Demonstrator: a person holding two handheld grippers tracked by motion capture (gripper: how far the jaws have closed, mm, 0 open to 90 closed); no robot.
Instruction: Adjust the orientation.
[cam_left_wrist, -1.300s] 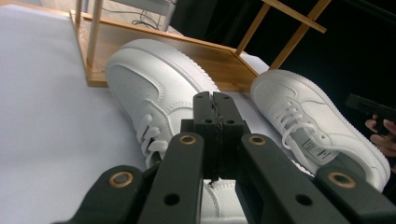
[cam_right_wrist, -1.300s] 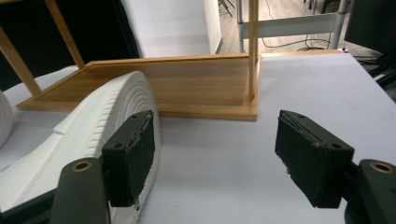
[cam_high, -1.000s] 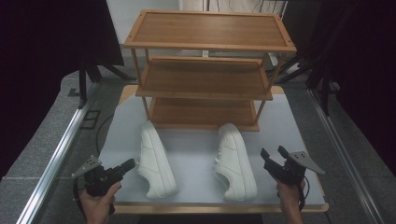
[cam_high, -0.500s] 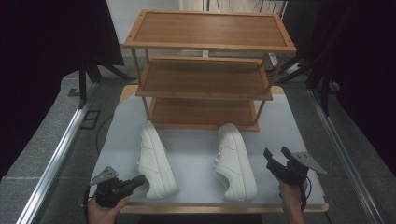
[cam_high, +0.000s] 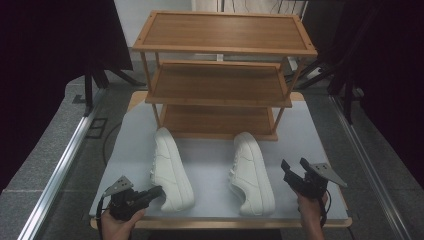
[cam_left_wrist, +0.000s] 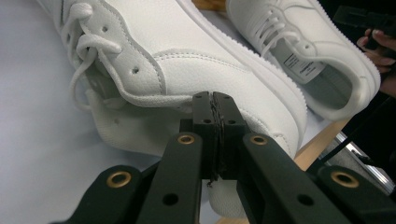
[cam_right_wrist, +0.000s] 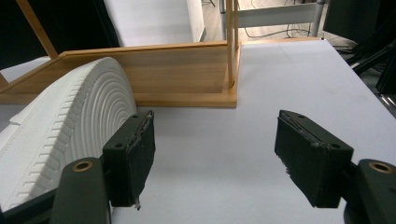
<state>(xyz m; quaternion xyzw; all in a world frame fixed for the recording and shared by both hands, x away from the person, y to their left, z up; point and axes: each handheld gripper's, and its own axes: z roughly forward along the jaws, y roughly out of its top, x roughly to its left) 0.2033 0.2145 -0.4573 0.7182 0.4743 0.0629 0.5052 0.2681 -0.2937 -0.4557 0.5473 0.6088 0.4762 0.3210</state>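
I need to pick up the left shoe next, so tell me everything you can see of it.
The left shoe is a white low-top sneaker of pebbled, leather-like material with white laces, small vent holes and a thick white sole. It rests upright on the pale table, toe toward the wooden rack, heel near the front edge. The shut left claw sits right at its heel collar.

Soft, even overhead light — dark surroundings, near foreground blurred

Black hand-held gripper (cam_left_wrist: 215, 114), brass-ringed screw holes, ridged pads, grey three-cornered plate, trailing cable
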